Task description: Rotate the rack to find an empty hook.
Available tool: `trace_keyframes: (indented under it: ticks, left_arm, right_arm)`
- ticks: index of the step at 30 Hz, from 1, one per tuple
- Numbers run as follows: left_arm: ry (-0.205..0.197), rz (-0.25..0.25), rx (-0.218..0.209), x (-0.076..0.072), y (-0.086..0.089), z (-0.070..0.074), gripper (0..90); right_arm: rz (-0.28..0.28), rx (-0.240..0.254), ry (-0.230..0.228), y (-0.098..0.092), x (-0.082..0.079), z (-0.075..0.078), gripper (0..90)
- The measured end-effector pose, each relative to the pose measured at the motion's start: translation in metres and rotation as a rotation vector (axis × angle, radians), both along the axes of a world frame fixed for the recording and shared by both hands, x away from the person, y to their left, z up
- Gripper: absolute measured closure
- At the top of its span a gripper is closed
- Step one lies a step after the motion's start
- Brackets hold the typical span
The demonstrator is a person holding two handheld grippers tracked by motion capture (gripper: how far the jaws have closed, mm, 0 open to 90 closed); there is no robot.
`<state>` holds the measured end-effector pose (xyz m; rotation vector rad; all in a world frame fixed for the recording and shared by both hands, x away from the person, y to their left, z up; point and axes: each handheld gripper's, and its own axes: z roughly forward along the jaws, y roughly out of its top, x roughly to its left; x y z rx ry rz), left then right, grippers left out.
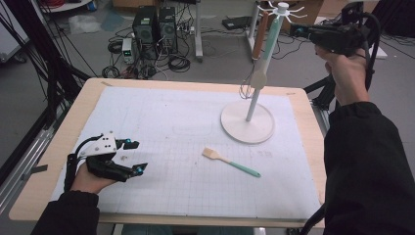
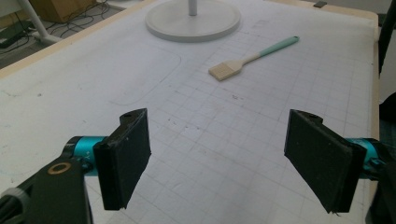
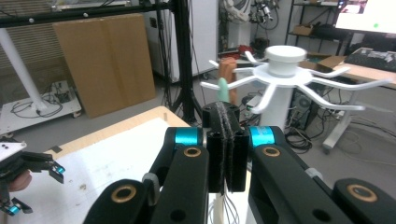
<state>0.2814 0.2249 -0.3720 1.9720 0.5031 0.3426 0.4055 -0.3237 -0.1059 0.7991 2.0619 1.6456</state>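
The right gripper (image 1: 299,30) is held up high by a raised arm, near the top of the white rack (image 1: 268,58), with its fingers shut on nothing. The left gripper (image 1: 135,156) rests low on the desk (image 1: 58,147), fingers open and empty. The brush (image 1: 230,162) lies flat on the desk between them.

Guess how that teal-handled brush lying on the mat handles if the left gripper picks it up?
The brush looks thin and small, so probably light. It lies flat on the mat, so the pads would likely have to pinch the slim handle low. The handle looks smooth, perhaps silicone, so likely grippy rather than slick. The flat head makes rolling unlikely. The left gripper stands open.
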Motion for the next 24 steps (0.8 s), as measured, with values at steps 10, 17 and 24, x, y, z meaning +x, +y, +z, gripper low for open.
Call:
trace_keyframes:
  ticks: [10, 17, 24]
  left_arm:
    - [0.001, 0.007, 0.004, 0.000, 0.001, 0.000, 22.7]
    - [0.003, 0.008, 0.009, 0.000, 0.001, -0.001, 22.7]
    - [0.004, 0.007, 0.007, 0.000, 0.001, -0.001, 22.8]
  right_arm:
    - [-0.006, 0.013, -0.007, -0.016, 0.006, -0.001, 89.2]
    - [-0.010, 0.021, -0.003, -0.016, 0.013, -0.001, 89.2]
    - [0.007, 0.018, -0.001, -0.009, 0.016, -0.003, 89.2]
